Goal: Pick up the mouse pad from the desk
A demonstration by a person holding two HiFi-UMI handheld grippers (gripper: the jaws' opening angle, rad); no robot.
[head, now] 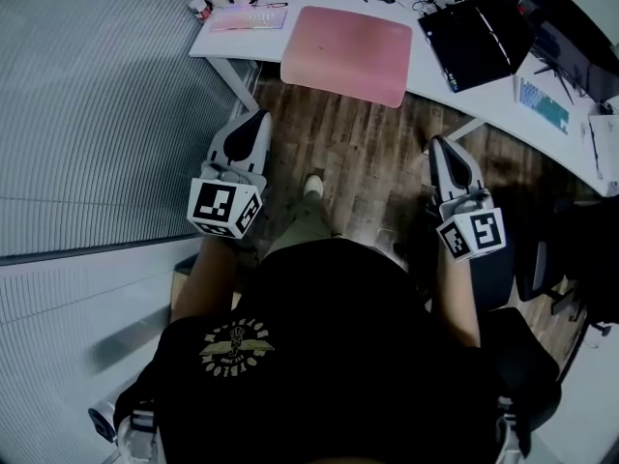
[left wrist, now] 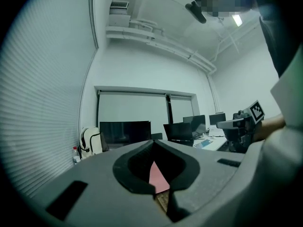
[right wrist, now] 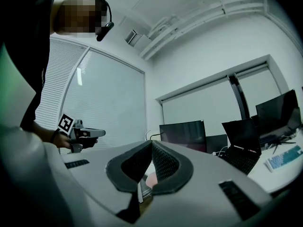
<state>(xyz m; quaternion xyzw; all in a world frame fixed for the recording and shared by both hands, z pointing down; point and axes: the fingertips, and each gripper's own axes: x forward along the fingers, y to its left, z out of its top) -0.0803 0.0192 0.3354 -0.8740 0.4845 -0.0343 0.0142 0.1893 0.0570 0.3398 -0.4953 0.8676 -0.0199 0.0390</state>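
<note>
A pink mouse pad (head: 348, 52) lies on the white desk (head: 435, 75), its near edge hanging over the desk's front. A sliver of the mouse pad (left wrist: 156, 176) shows past my left jaws. My left gripper (head: 257, 116) is shut and empty, held level over the wood floor, short of the desk's left corner. My right gripper (head: 436, 142) is also shut and empty, level, in front of the desk and to the right of the pad. Both point toward the desk. In the right gripper view the pad (right wrist: 150, 179) peeks out behind the closed tips.
An open black laptop (head: 479, 32) sits right of the pad, a pale keyboard (head: 248, 17) to its left. Another keyboard (head: 542, 102) and papers lie at far right. A black chair (head: 551, 259) stands right of me. Window blinds (head: 87, 114) fill the left side.
</note>
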